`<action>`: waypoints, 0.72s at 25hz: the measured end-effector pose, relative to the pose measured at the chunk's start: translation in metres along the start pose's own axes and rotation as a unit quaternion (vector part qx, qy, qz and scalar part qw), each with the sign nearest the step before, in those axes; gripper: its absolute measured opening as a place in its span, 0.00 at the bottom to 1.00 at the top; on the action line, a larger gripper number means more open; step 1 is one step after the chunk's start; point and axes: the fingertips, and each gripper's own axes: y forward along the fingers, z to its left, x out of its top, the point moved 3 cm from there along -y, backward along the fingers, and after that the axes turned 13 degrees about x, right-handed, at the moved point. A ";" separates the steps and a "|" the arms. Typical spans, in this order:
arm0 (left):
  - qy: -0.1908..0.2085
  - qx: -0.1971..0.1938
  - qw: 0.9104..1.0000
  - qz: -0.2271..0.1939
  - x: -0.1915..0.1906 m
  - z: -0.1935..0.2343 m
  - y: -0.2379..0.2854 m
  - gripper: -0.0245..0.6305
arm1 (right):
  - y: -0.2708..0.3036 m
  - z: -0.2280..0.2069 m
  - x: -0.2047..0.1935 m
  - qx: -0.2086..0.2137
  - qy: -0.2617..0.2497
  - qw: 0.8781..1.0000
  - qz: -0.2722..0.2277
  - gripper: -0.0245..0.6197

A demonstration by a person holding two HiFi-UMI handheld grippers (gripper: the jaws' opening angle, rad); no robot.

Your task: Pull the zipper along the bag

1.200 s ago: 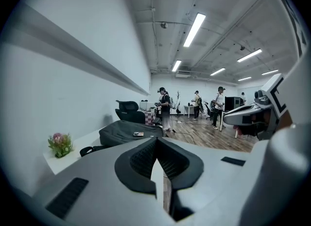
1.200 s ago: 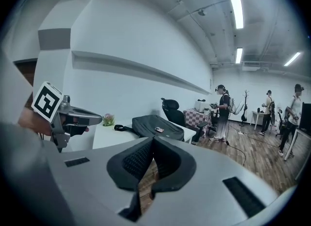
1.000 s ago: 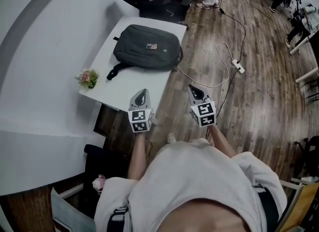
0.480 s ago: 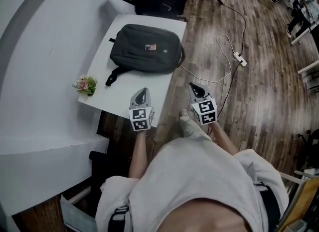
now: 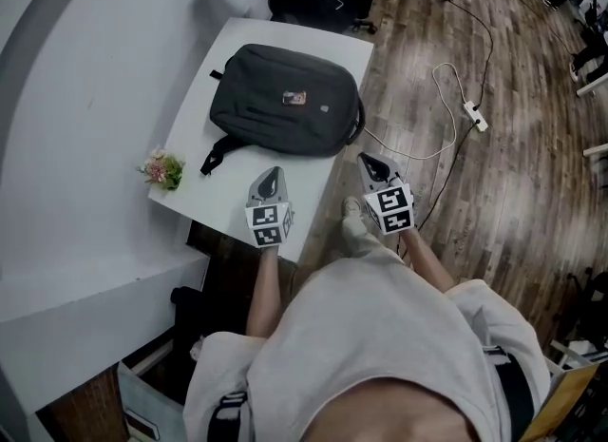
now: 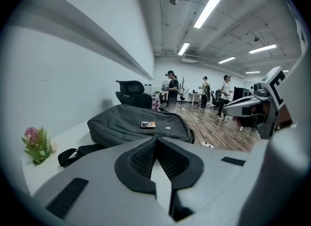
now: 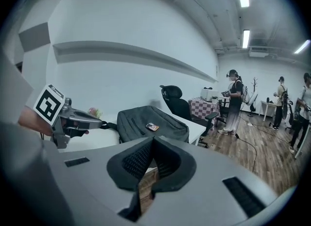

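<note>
Only gripper views show ceiling lights (image 6: 207, 10); left gripper (image 5: 272, 176) and right gripper (image 5: 368, 160) sit closed, empty.

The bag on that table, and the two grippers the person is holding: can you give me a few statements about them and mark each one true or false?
1. The bag lies flat on the white table. True.
2. The left gripper is clamped on the bag's zipper. False: its jaws are shut on nothing, and it is short of the bag.
3. A small bunch of flowers sits on the table, apart from the bag. True.
4. The right gripper has its jaws wide open. False: they are shut and empty, and it is held over the floor beside the table.
5. A power strip lies on the wooden floor. True.
</note>
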 end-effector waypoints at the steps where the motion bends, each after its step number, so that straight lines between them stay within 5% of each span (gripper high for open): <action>1: -0.001 0.006 1.000 0.007 0.000 0.000 0.005 0.08 | 0.006 -0.006 0.001 0.009 0.000 1.000 0.003 0.06; 9: -0.006 0.058 0.996 0.060 -0.005 0.003 0.038 0.08 | 0.053 -0.042 0.001 0.086 0.011 0.996 0.026 0.06; 18: 0.002 0.086 0.991 0.106 -0.023 0.011 0.054 0.08 | 0.091 -0.034 -0.017 0.160 -0.008 0.985 0.060 0.06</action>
